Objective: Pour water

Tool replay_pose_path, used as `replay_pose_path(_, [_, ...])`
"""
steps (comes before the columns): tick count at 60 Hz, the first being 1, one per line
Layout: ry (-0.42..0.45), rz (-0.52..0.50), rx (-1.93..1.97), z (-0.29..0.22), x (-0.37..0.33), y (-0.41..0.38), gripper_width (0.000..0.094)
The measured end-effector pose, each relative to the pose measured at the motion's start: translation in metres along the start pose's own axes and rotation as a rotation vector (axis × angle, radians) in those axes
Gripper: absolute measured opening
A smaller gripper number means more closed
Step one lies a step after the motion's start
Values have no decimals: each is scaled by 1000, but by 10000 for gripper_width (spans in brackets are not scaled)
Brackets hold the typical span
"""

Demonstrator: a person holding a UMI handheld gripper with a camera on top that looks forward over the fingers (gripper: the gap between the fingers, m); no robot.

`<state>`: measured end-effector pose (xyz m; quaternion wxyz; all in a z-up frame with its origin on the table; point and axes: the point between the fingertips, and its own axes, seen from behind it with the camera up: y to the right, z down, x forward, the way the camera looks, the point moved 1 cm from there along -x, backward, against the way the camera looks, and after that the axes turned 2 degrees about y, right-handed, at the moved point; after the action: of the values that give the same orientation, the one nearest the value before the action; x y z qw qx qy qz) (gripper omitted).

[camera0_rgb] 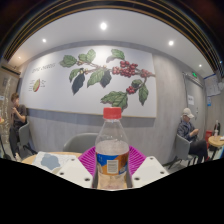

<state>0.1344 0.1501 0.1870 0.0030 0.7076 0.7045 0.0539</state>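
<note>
The gripper [112,168] is clamped on the water bottle [112,148], which stands upright between both fingers with its red cap [112,113] in place. No receiving vessel is visible ahead. Judged status: bottle secured; uncapping and pouring remain.

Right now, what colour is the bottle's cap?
Red cap, on the bottle; the gripper view shows it best.
</note>
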Motion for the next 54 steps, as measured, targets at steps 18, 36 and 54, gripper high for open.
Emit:
replay_pose_path(18, [-31,-10,54,37,9,23,385])
replay_pose_path(36, [-157,-40,85,40,-4,18,855])
replay_pose_path(54, [-208,-68,40,11,-140,-11,849])
